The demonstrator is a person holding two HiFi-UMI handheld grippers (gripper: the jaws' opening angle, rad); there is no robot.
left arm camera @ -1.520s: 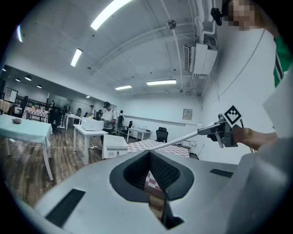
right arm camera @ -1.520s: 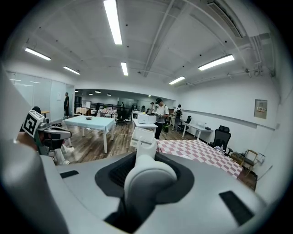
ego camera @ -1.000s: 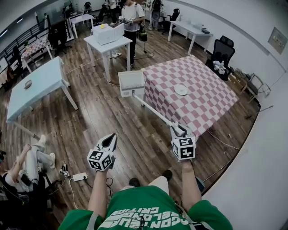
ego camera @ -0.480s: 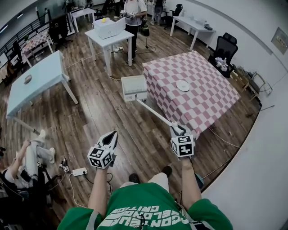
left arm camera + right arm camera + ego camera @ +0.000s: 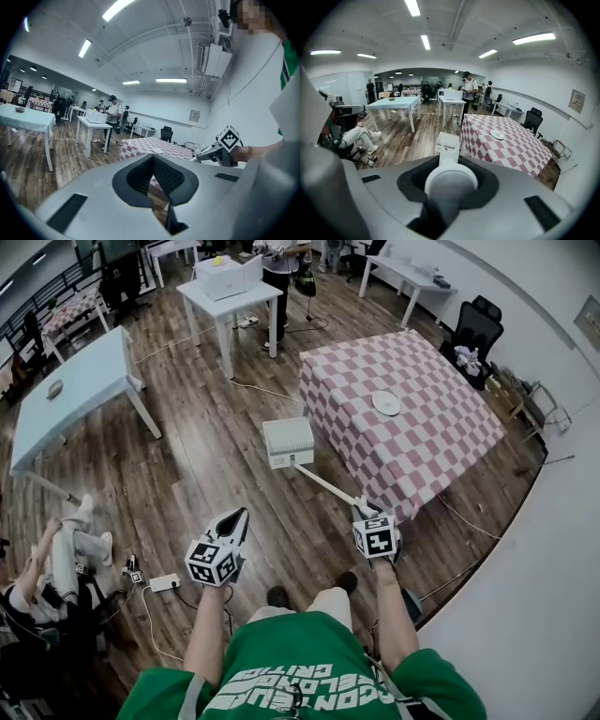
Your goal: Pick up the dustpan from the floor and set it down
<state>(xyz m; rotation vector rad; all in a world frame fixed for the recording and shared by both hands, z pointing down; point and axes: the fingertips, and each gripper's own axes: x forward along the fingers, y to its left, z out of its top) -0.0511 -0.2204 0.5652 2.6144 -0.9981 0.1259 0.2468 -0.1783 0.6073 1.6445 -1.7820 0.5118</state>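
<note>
Right gripper view: showed the right tongs (image 5: 451, 183) clamped round the white handle of the dustpan (image 5: 446, 139), a grip half hidden behind the marker cube in the head view; left gripper view: showed the left tongs (image 5: 153, 186) together on nothing. Head view only: placed the pan end low over the wood floor (image 5: 216, 474), contact unclear, just beside the checked table (image 5: 427, 442) and its plate (image 5: 386, 403). Also noted a power strip (image 5: 166, 583), a seated person (image 5: 56, 568) and a pale blue table (image 5: 70, 395), all well apart from the pan.

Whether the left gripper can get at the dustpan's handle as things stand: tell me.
Probably yes: the left gripper holds nothing, and the handle runs bare ahead of the right gripper, only open floor between.
</note>
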